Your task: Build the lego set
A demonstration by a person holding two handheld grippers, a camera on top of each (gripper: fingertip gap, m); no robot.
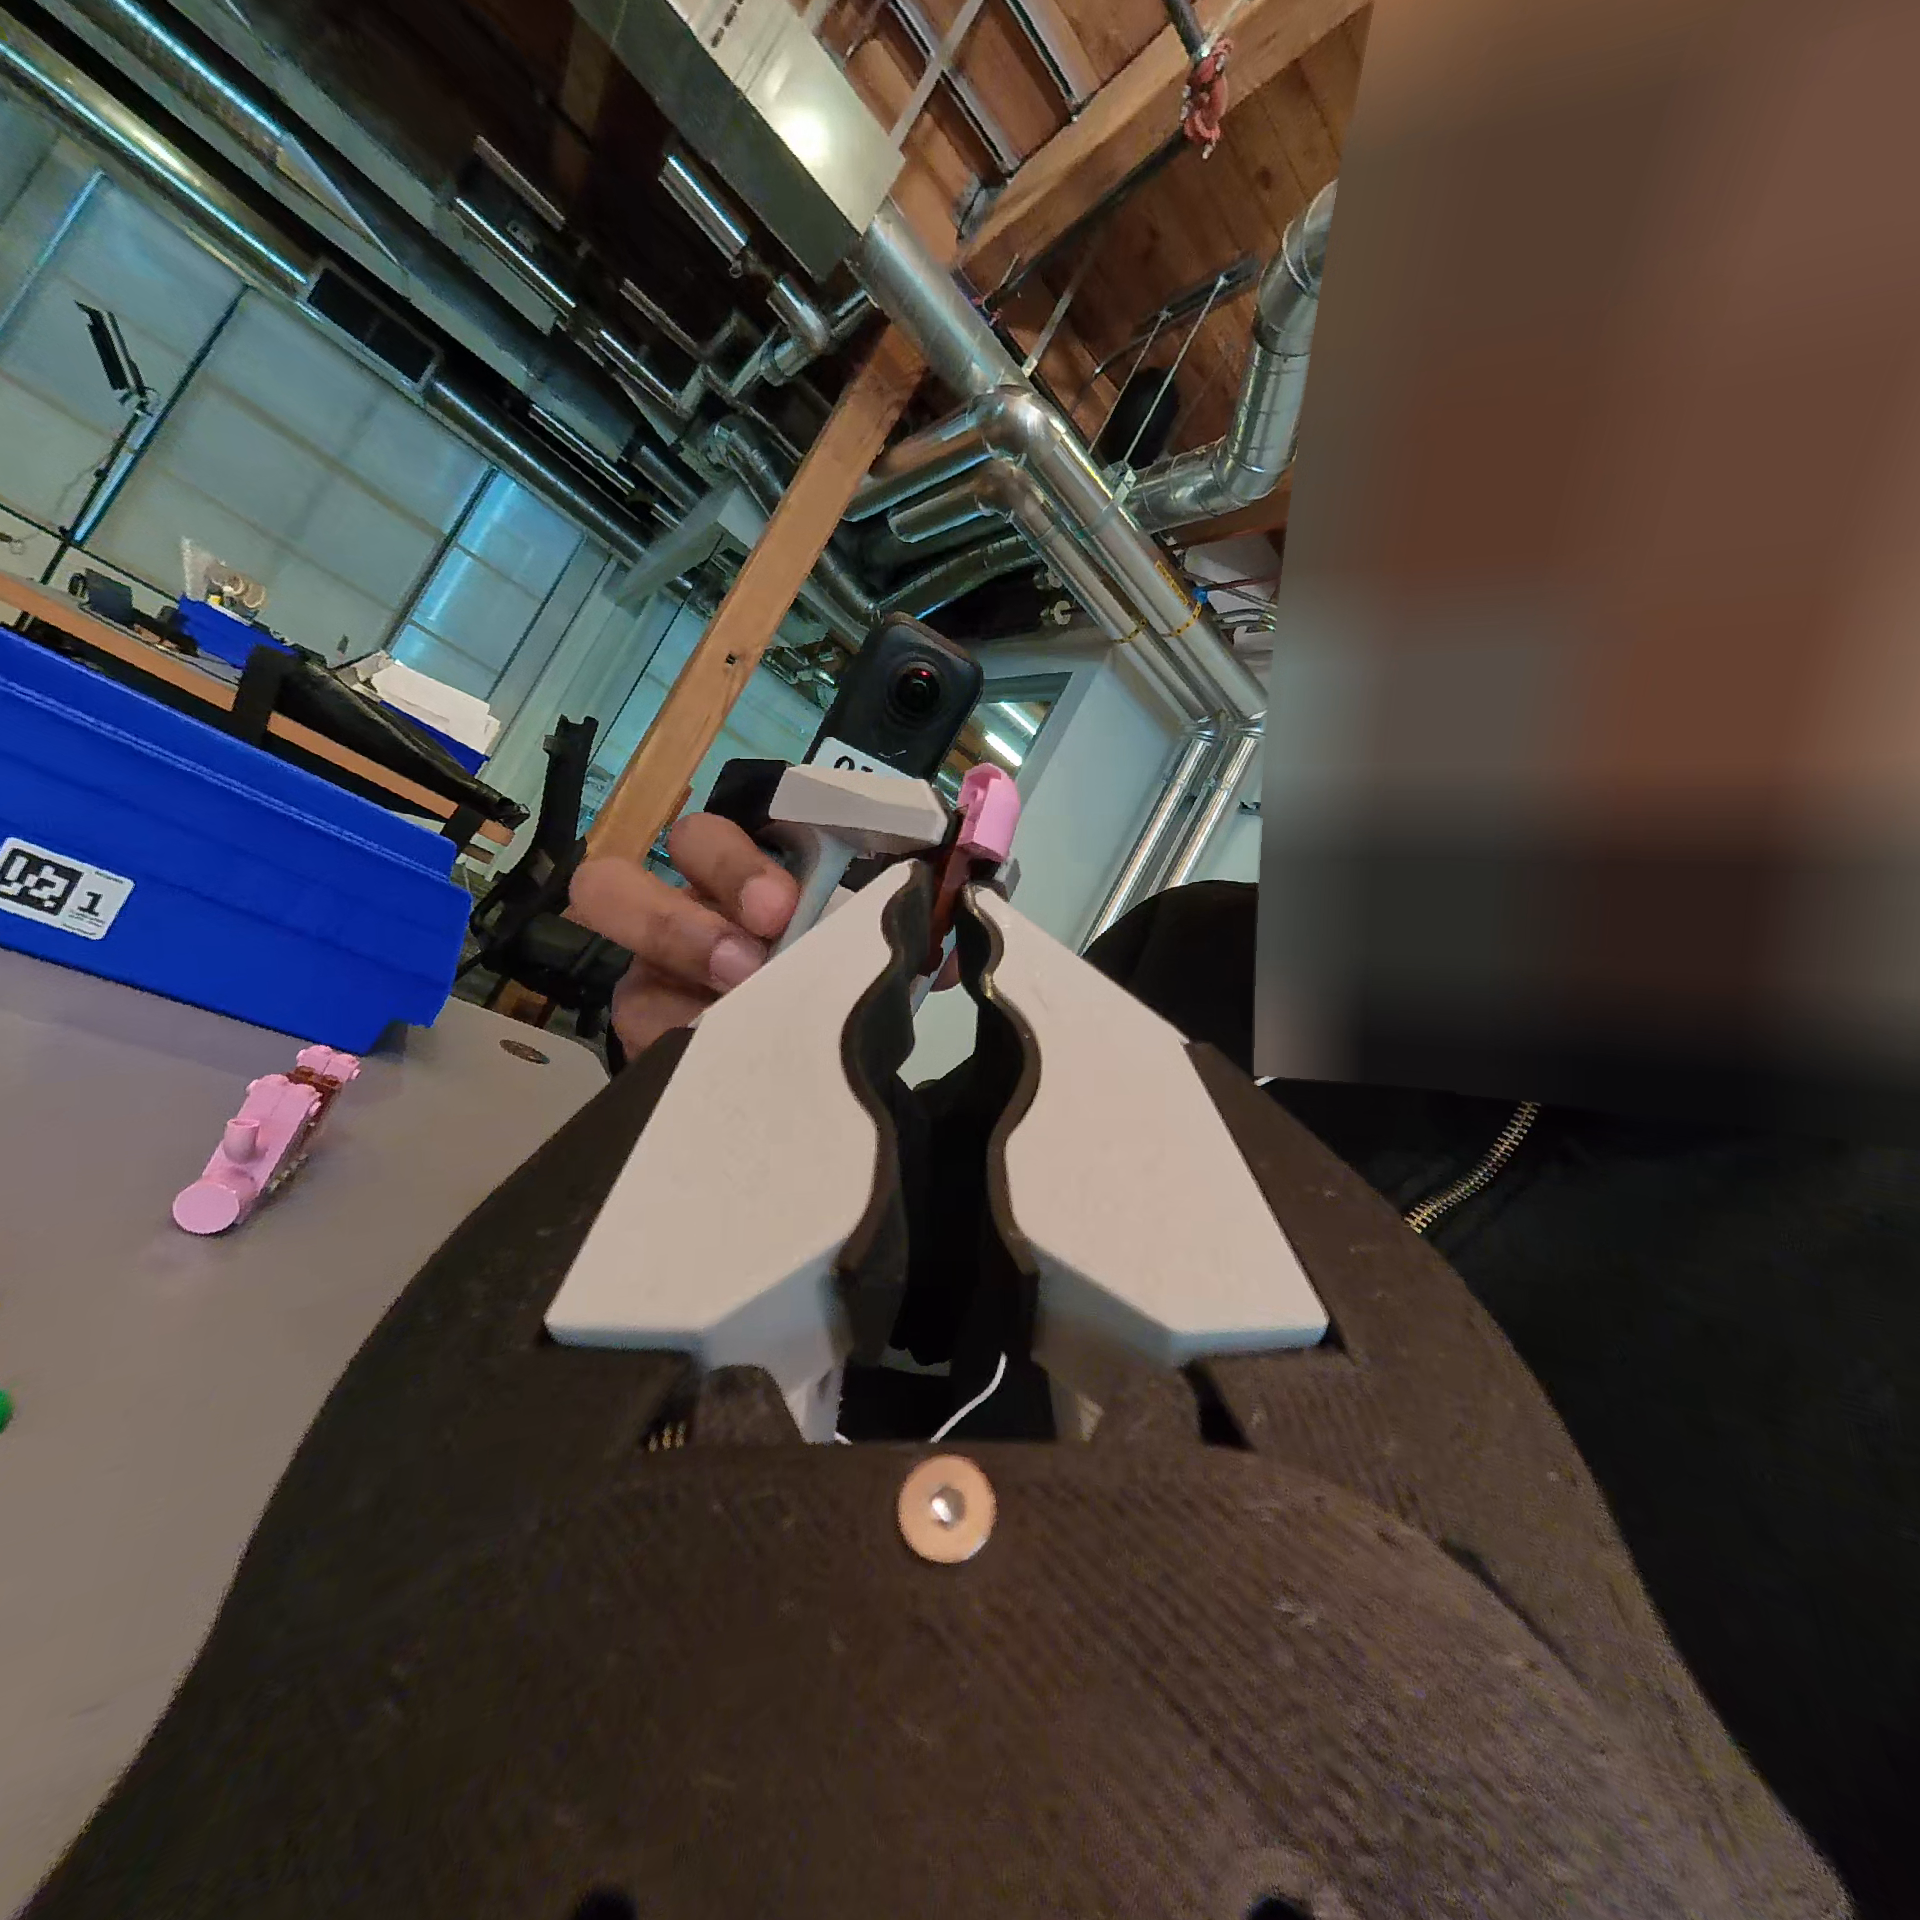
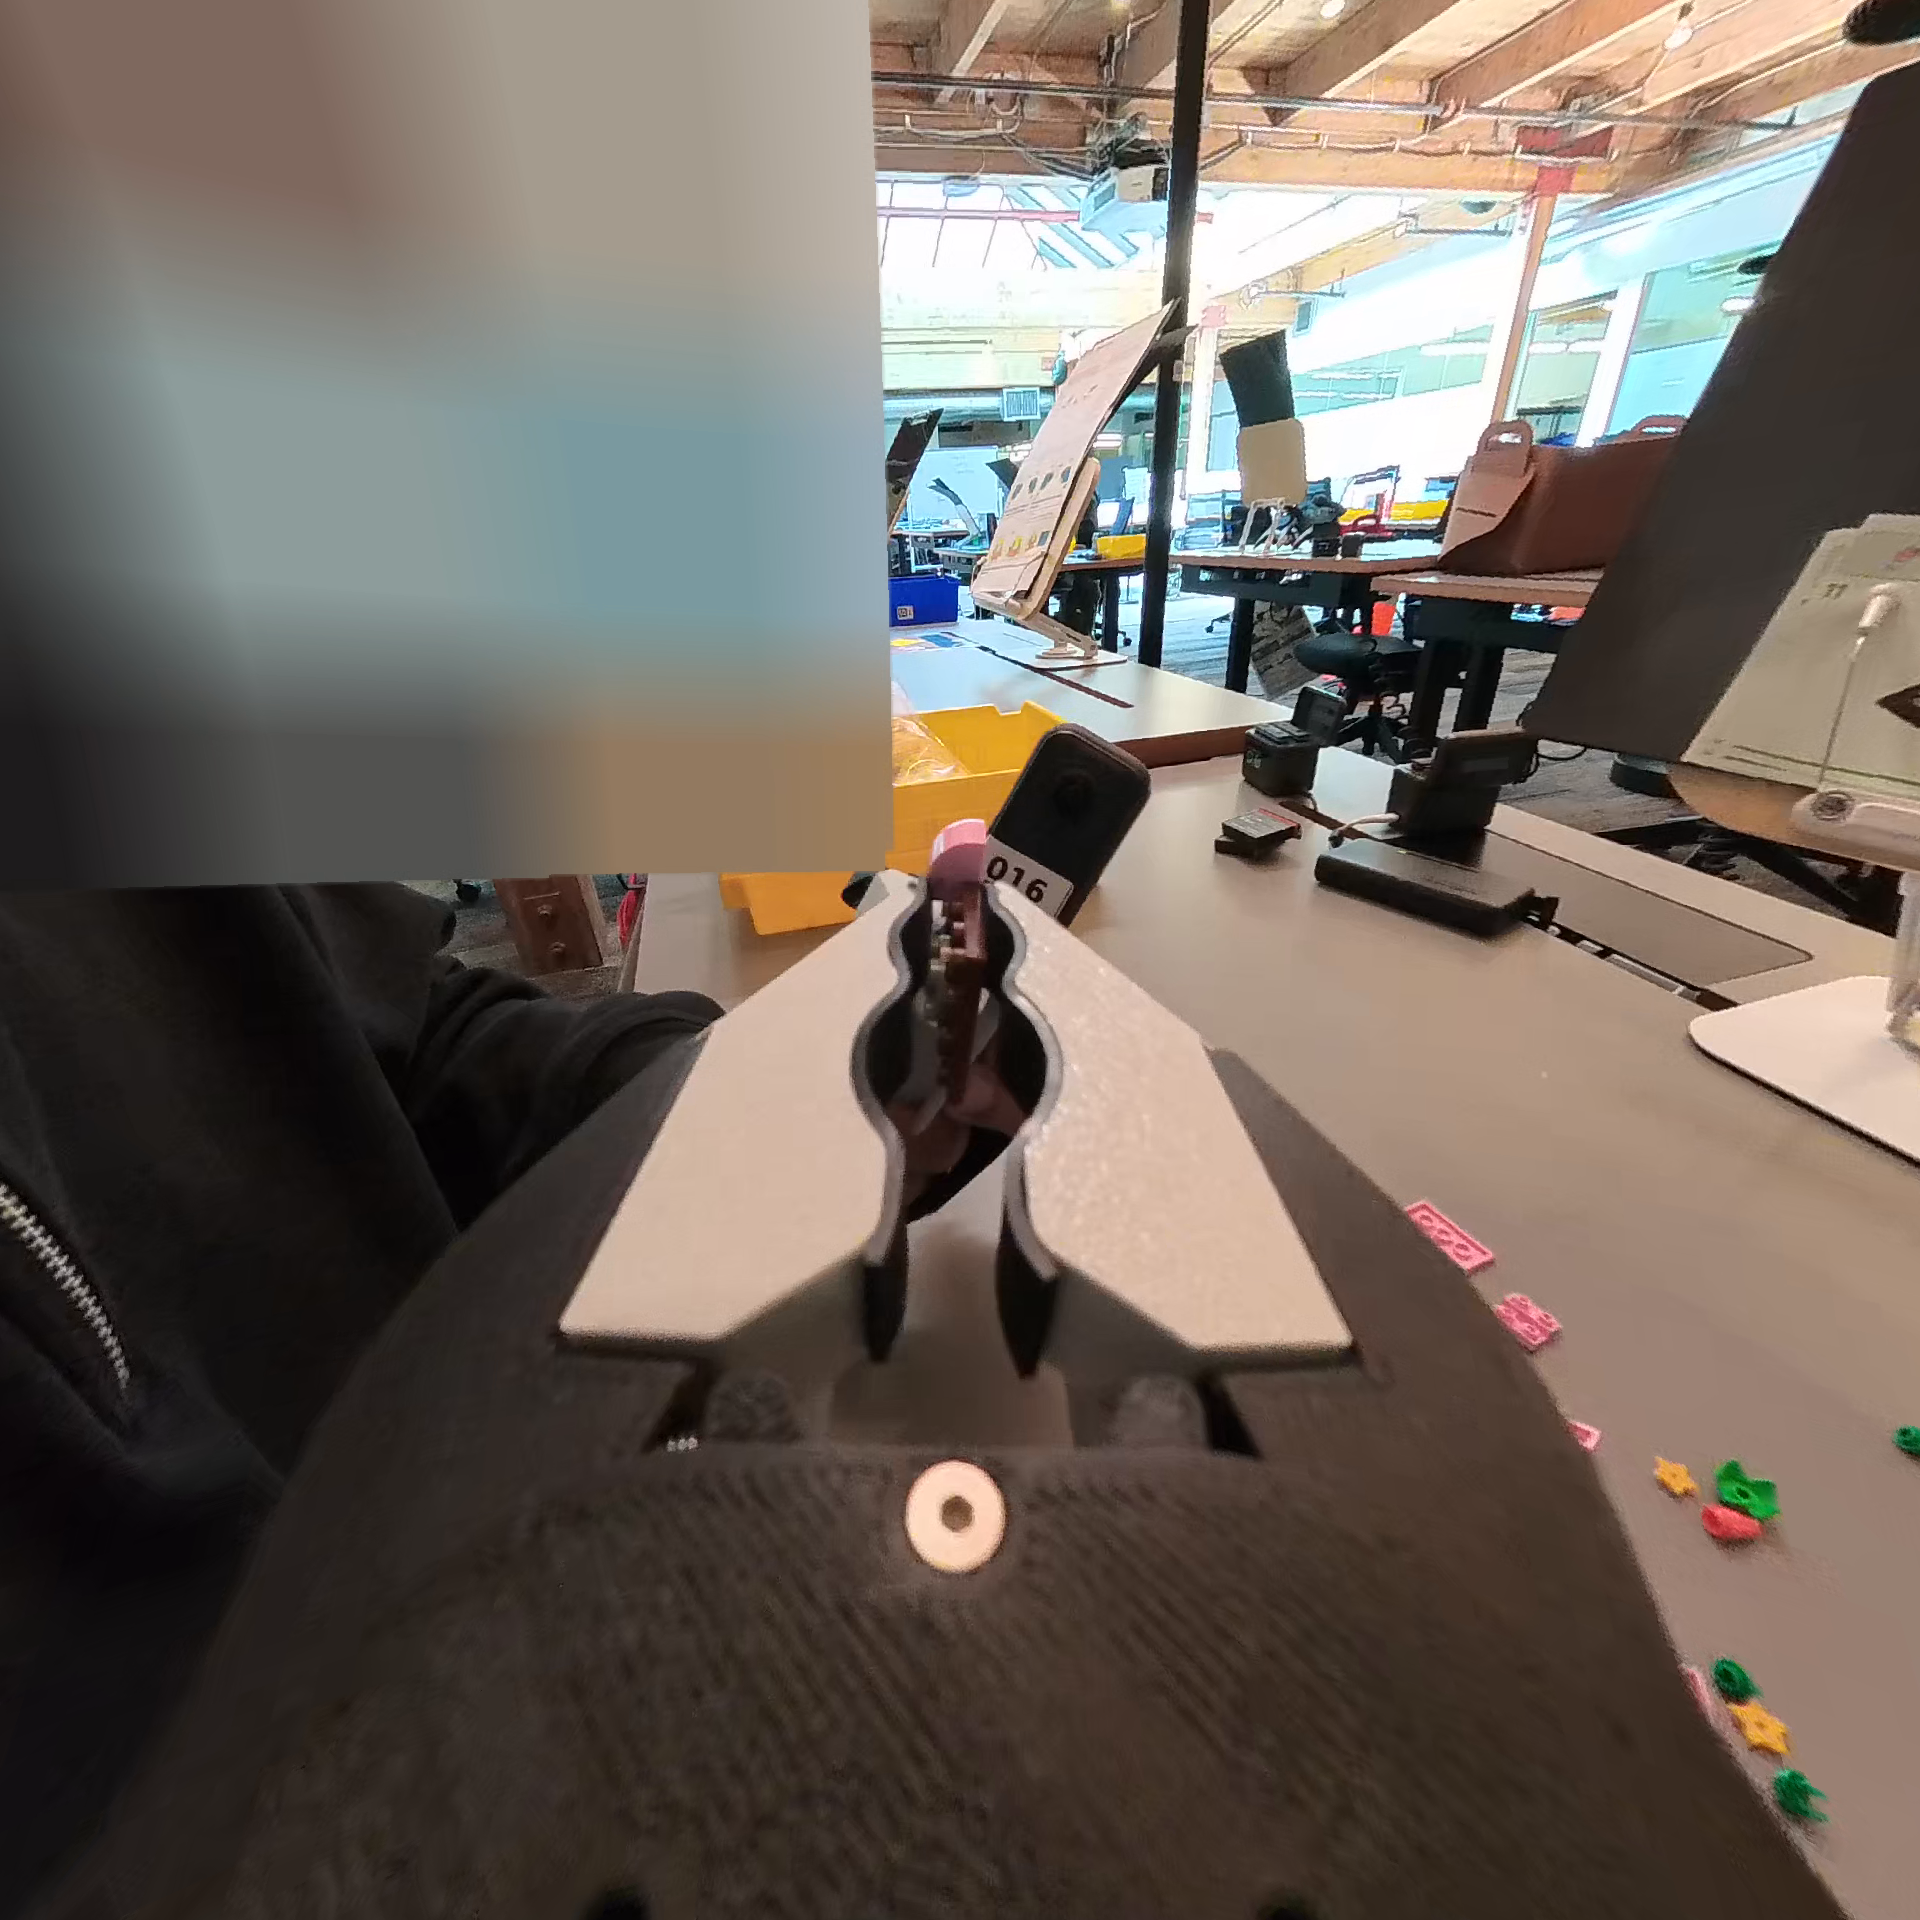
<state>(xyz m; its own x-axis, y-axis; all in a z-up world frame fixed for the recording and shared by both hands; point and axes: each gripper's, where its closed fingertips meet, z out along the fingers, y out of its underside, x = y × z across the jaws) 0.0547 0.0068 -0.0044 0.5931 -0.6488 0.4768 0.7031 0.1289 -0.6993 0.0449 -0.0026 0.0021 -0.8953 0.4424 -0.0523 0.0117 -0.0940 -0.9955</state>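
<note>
Between the tips of both grippers, raised off the table, sits one small assembly (image 1: 971, 831): a pink rounded piece on a reddish-brown plate. The left gripper (image 1: 940, 883) has its fingers nearly together, pinching the brown plate at the tips, with the pink piece standing just past them. The right gripper (image 2: 958, 920) is likewise closed on the same assembly (image 2: 956, 914), its brown studded edge running down between the wavy inner faces of the fingers and the pink piece poking out above the tips. In the left view the right gripper's grey finger (image 1: 862, 805) touches the assembly from the far side, with a hand (image 1: 696, 914) behind it. My guess is that a piece is being pressed home, or the assembly passed from one side to the other; which, I cannot tell.

Left of the left fingers, on the table (image 1: 156, 1299), lies a finished pink section (image 1: 265, 1138) with brown parts along it, well apart from the held one. So at least two sub-builds exist and are not yet joined.

Right of the right fingers lie loose parts: pink plates (image 2: 1449, 1234), green bits (image 2: 1745, 1488), a red bit (image 2: 1727, 1523) and yellow stars (image 2: 1763, 1727). With that many unplaced, the build looks no more than partway through.

Farther off, a blue bin (image 1: 208, 831) stands beyond the left fingers and a yellow bin (image 2: 966, 769) beyond the right.
</note>
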